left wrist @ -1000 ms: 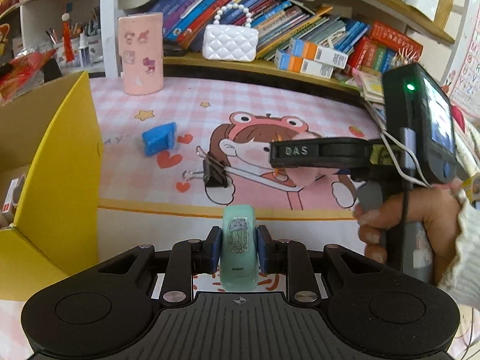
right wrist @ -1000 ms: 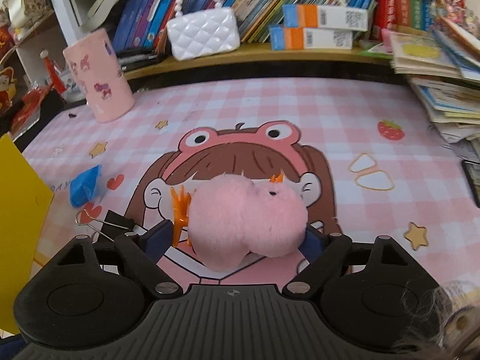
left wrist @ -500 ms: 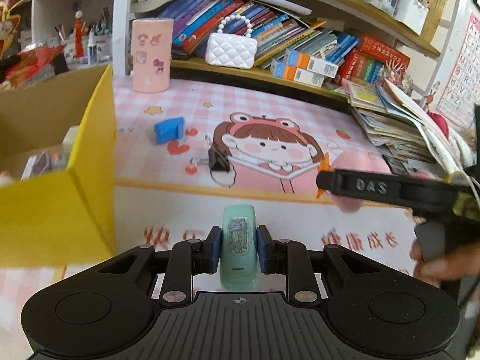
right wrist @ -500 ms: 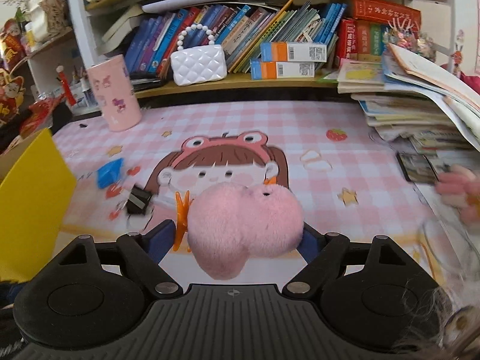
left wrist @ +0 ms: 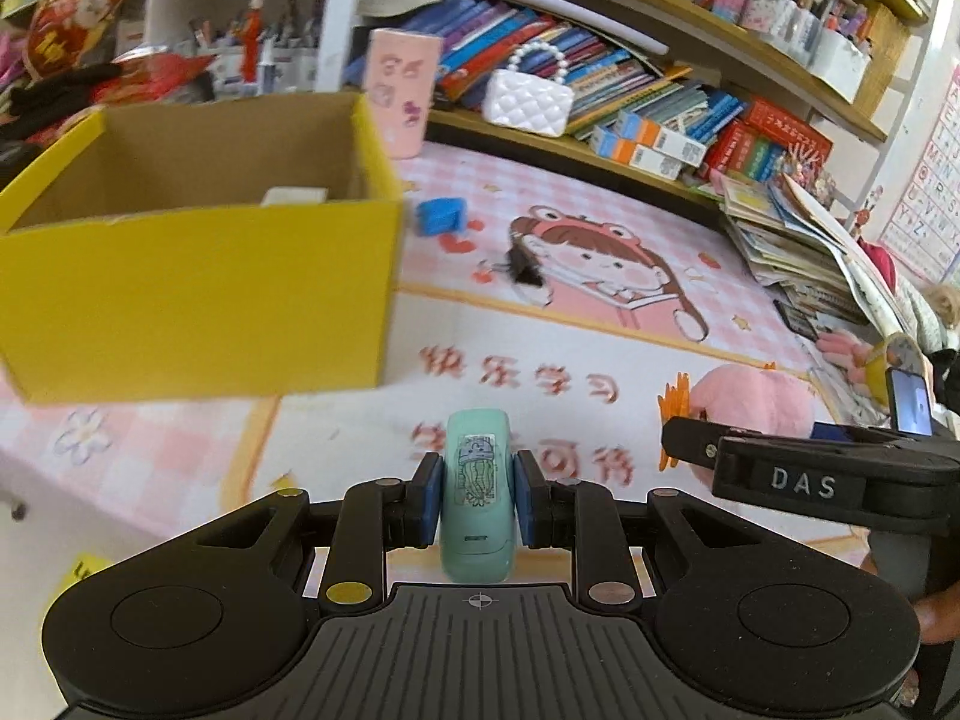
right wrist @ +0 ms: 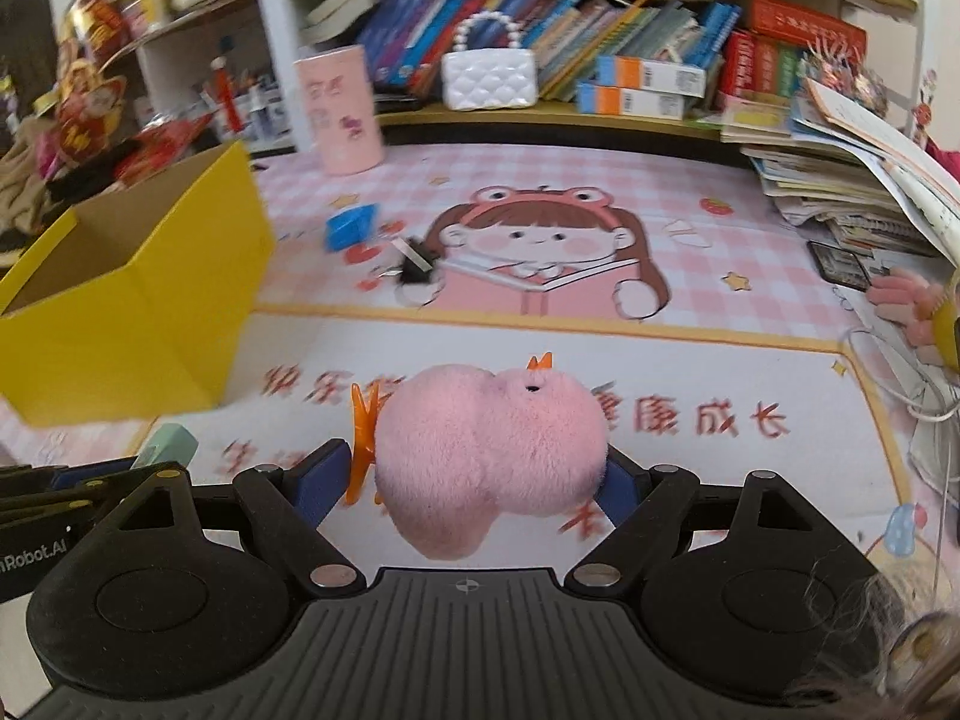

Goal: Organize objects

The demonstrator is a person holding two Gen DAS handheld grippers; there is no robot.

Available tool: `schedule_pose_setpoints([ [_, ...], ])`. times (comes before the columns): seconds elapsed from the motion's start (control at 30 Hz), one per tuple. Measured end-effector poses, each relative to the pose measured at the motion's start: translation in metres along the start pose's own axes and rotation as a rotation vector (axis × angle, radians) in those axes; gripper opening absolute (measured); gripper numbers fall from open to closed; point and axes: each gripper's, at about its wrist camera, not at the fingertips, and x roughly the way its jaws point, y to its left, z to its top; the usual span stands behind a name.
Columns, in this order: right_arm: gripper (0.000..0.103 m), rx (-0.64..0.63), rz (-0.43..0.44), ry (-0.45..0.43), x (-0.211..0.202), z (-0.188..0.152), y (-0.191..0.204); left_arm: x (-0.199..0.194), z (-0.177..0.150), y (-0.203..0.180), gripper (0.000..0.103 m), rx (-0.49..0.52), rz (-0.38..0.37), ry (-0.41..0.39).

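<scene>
My left gripper point(left wrist: 477, 501) is shut on a mint-green stapler point(left wrist: 478, 492) with a sticker on top, held above the near edge of the pink mat. My right gripper point(right wrist: 474, 471) is shut on a fluffy pink plush toy point(right wrist: 486, 450) with orange feet; that plush point(left wrist: 753, 399) also shows in the left wrist view at the right. An open yellow cardboard box point(left wrist: 198, 252) stands to the left, with a white item inside. On the mat lie a blue block point(right wrist: 351, 227) and a black binder clip point(right wrist: 414, 264).
A pink cup point(right wrist: 342, 114) and a white quilted handbag point(right wrist: 489, 75) stand at the back by a shelf of books. A stack of booklets point(right wrist: 840, 192) fills the right side, with a person's hand point(right wrist: 906, 306) beside it. The table's near edge runs at lower left.
Both grippers have pulled back towards the near edge with their objects still held. The yellow box has come fully into view at the left, and the mat's items look farther away.
</scene>
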Motion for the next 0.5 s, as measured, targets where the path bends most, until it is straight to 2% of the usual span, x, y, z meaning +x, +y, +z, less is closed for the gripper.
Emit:
schedule_pose_setpoints([
  [0.5, 0.082, -0.125, 0.039, 0.015, -0.039, -0.044, 0.079, -0.057, -0.031, 0.059, 0.023, -0.06, 0.012, -0.054],
])
